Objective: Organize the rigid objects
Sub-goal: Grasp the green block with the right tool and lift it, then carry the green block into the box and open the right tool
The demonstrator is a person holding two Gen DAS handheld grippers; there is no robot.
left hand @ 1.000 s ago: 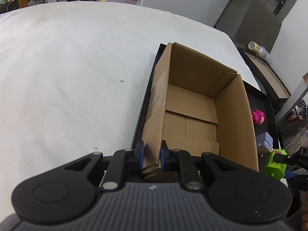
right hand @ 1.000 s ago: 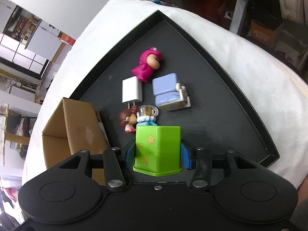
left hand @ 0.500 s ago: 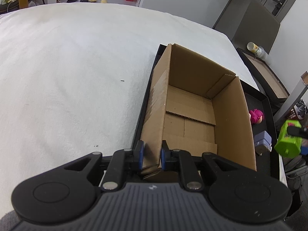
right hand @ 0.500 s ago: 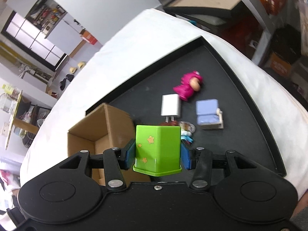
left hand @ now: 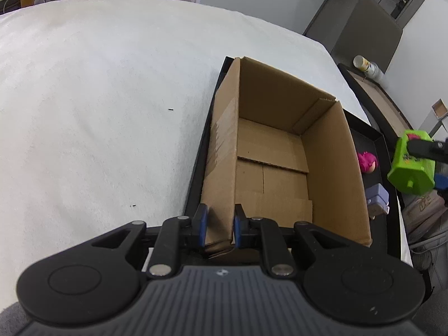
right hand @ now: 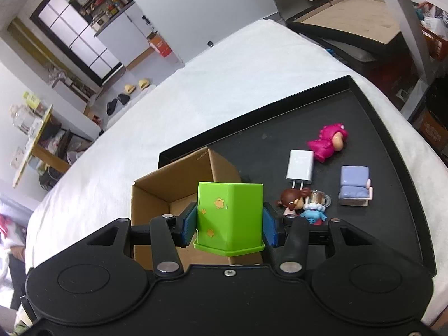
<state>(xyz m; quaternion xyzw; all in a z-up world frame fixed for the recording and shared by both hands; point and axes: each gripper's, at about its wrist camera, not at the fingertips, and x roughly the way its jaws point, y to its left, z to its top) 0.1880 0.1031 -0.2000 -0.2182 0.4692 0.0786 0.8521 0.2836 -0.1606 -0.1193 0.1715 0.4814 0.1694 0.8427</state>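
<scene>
A white padded surface (left hand: pixel 98 98) carries a shallow black tray (right hand: pixel 392 196), whose left edge lies along the middle of the surface. An open cardboard box (left hand: pixel 274 151) of plain brown board, flaps folded flat on its floor, stands in the tray against its left edge; its inside holds nothing. The left gripper (left hand: pixel 219 221) is clamped on the box's near left wall, blue pads pressed to either face of the board. The right gripper (right hand: pixel 229 222) grips a bright green faceted container (right hand: pixel 229 215), glossy plastic with small orange stars and a flared base rim; it hangs in the air above the tray, between the box's right wall and the loose toys. On the tray floor, toward its right edge, lie a lilac toy armchair (right hand: pixel 353 186), a pink dinosaur-suit figure (right hand: pixel 327 141), a white wall charger (right hand: pixel 300 166) and, near the tray's front edge, a brown-haired doll (right hand: pixel 294 203) touching a blue-and-white figure (right hand: pixel 313 210).
</scene>
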